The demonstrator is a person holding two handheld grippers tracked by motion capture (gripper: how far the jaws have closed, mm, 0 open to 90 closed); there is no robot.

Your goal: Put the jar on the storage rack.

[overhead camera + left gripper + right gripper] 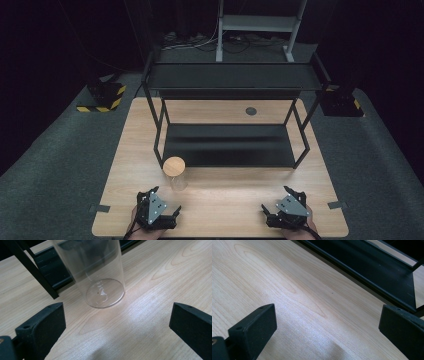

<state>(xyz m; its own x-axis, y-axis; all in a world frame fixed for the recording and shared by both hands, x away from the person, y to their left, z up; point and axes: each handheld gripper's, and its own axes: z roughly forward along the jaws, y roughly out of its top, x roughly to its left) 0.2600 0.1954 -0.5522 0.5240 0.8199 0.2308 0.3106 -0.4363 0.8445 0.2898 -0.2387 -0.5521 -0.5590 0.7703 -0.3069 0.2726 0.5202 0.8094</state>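
Table point(225, 200): a pale wooden top, wood grain plain to see, standing on grey carpet in a dark room.
Shelf rack point(230, 145): a black metal rack with two tiers, set on the far half of the table; its lower tray sits just above the wood, the upper tray above it.
Jar point(174, 172): a clear glass cylinder with a round wooden lid, upright on the table, just in front of the rack's near left leg. In the left gripper view its glass base point(105, 292) rests flat on the wood, ahead of the jaws and apart from them.
Left gripper point(156, 200): low at the near edge, left side, near the jar but not touching it; its jaws are spread wide with only bare wood between them.
Right gripper point(287, 202): near edge, right side, well apart from the jar; jaws likewise spread wide over bare wood, the rack's lower tray point(372, 267) ahead of it.
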